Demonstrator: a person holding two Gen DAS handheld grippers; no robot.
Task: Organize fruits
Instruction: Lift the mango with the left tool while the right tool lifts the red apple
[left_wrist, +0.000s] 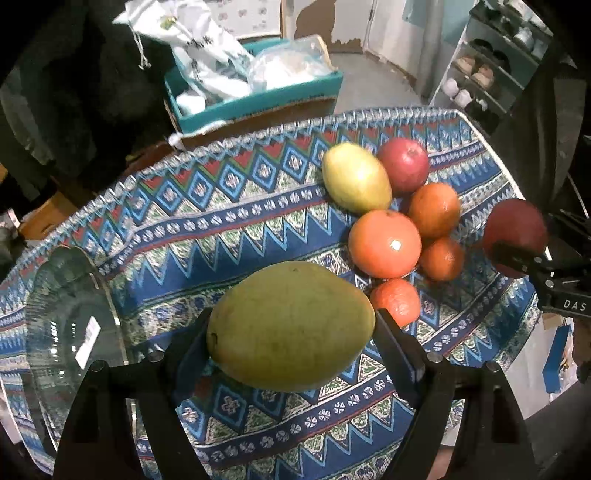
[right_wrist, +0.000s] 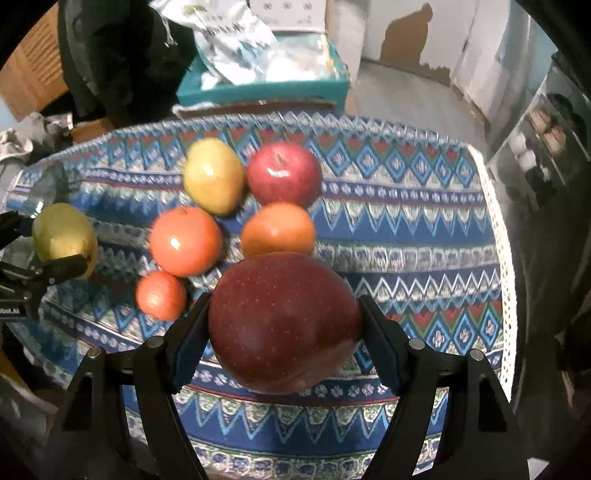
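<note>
Both grippers up off the cloth-covered table — wide bare cloth along its near edge and left side, and a glass bowl at the left edge. The left gripper has its jaws spread wide, pads pressed on a green mango. The right gripper is just as wide, clamped on a dark red apple. The remaining fruit pile sits clustered mid-table toward the far edge, right side clear.

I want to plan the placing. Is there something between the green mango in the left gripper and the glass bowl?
Nothing visible. The green mango is held in the left gripper above the cloth. The glass bowl lies to its left over bare cloth. The other fruits are on the far side.
</note>
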